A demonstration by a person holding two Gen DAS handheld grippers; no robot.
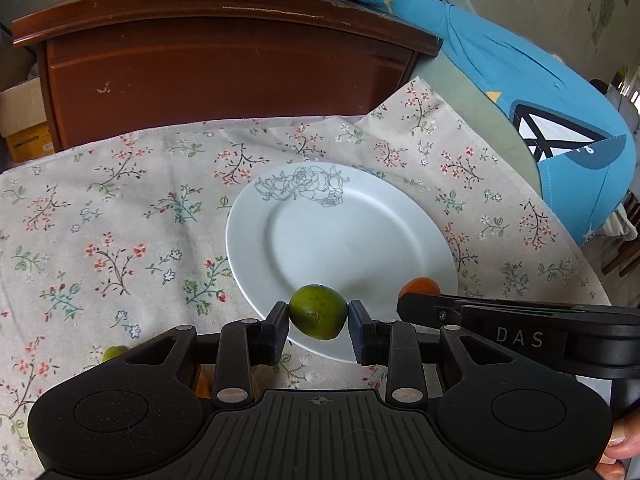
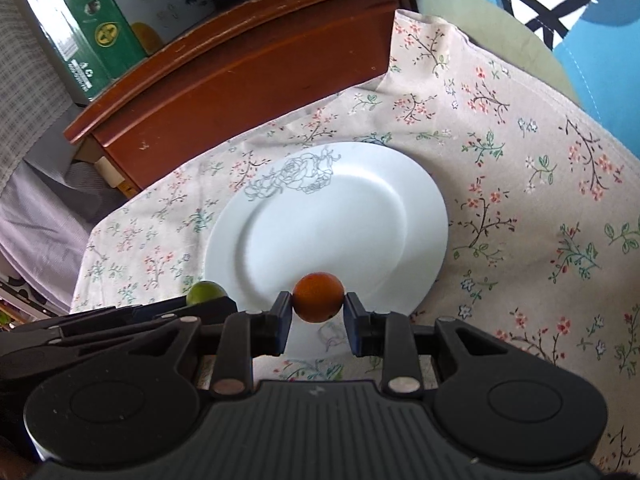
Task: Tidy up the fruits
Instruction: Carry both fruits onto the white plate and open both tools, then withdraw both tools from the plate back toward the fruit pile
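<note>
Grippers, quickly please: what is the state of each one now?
Left gripper: closed on the green lime.
Right gripper: closed on the orange fruit.

The right hand-held gripper [image 2: 318, 312] clamps an orange fruit [image 2: 318, 297] over the white plate's [image 2: 420, 208] near edge.

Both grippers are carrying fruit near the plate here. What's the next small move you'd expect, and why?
Probably carry both a little further over the white plate and lower them before letting go. The left gripper is clamped on a green lime and the right gripper on a small orange fruit; each fruit hangs only over the plate's near rim, and the plate's centre is bare.
</note>
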